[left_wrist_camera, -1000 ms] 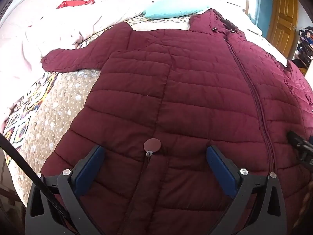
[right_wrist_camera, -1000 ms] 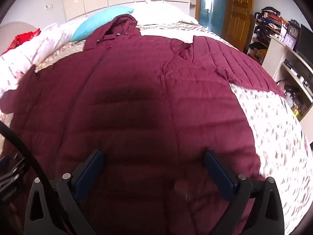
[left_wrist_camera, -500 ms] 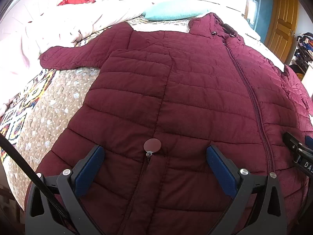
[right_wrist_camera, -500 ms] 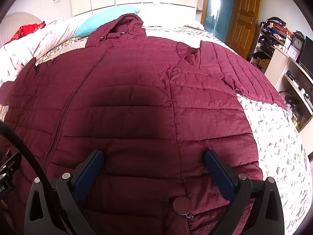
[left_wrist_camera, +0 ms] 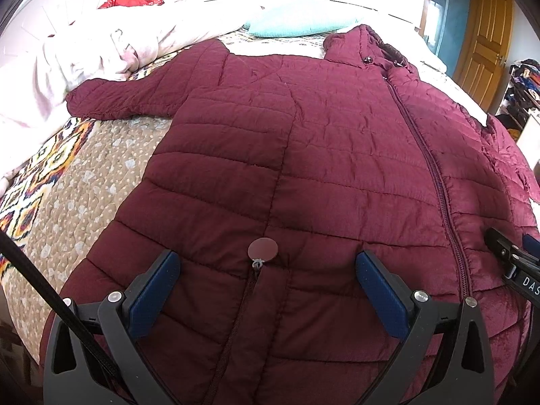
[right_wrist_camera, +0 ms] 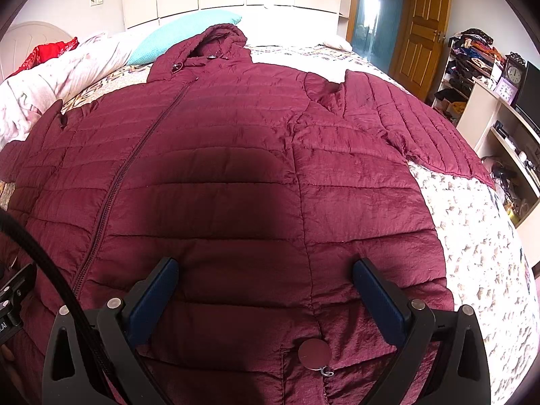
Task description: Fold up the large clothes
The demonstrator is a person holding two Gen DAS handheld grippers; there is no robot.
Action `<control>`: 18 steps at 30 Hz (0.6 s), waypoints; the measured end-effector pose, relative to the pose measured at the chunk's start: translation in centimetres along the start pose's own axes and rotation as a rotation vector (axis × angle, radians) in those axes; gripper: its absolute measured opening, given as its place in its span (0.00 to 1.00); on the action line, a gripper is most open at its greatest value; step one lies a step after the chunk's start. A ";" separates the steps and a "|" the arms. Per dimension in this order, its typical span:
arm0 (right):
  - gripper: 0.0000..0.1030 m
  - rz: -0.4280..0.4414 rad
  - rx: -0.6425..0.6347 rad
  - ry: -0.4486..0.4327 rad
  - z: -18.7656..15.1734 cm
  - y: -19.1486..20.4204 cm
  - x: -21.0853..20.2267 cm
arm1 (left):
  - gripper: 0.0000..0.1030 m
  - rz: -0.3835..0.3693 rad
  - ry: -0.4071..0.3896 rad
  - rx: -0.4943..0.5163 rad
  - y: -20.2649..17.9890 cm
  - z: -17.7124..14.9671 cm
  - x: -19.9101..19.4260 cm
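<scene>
Coat: the big dark-red puffy quilted coat (left_wrist_camera: pixel 303 155) is lying flat and zipped up on the patterned bed cover (left_wrist_camera: pixel 84 175), hood pointing at the light-blue pillow (right_wrist_camera: pixel 182 33).
Left gripper (left_wrist_camera: pixel 266 280): its blue fingers are spreading wide over the left pocket's round zip tag (left_wrist_camera: pixel 262 249), holding nothing.
Right gripper (right_wrist_camera: pixel 265 287): it is also spreading wide, holding nothing.
Slipping risk: the shiny cloth is looking slippery, so a thin pinch may slide off.
Puffing risk: the thick coat may be springing back open after a fold.
Sleeve risk: the left sleeve (left_wrist_camera: pixel 128 94) is reaching toward the pale crumpled blanket (left_wrist_camera: pixel 84 54) and may catch.

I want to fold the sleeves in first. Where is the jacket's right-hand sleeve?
In the right wrist view, the sleeve lies spread on the bedspread at upper right, pointing toward the shelves.
</scene>
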State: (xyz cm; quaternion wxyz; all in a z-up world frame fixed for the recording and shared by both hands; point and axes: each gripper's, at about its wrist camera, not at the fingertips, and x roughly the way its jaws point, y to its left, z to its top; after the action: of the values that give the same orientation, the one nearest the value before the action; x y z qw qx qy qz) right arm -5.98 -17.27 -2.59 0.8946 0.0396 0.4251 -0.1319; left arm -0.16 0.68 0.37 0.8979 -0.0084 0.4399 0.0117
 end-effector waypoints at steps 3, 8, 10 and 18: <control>1.00 0.000 0.000 0.000 0.0 0.0 0.0 | 1.00 -0.001 -0.003 0.000 0.0 -0.1 0.0; 1.00 0.000 0.000 0.000 0.0 0.0 0.0 | 1.00 -0.004 -0.004 -0.001 0.1 -0.2 0.0; 1.00 0.000 0.000 -0.001 0.0 0.0 0.0 | 1.00 -0.007 -0.005 -0.001 0.1 -0.2 0.0; 1.00 0.000 0.000 -0.001 0.0 0.0 0.0 | 1.00 0.001 -0.011 0.002 0.0 -0.2 0.0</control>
State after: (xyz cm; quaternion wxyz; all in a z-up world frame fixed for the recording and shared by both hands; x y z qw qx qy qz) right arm -5.96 -17.30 -2.61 0.8948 0.0396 0.4248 -0.1319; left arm -0.32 0.65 0.20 0.9003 -0.0073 0.4351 0.0119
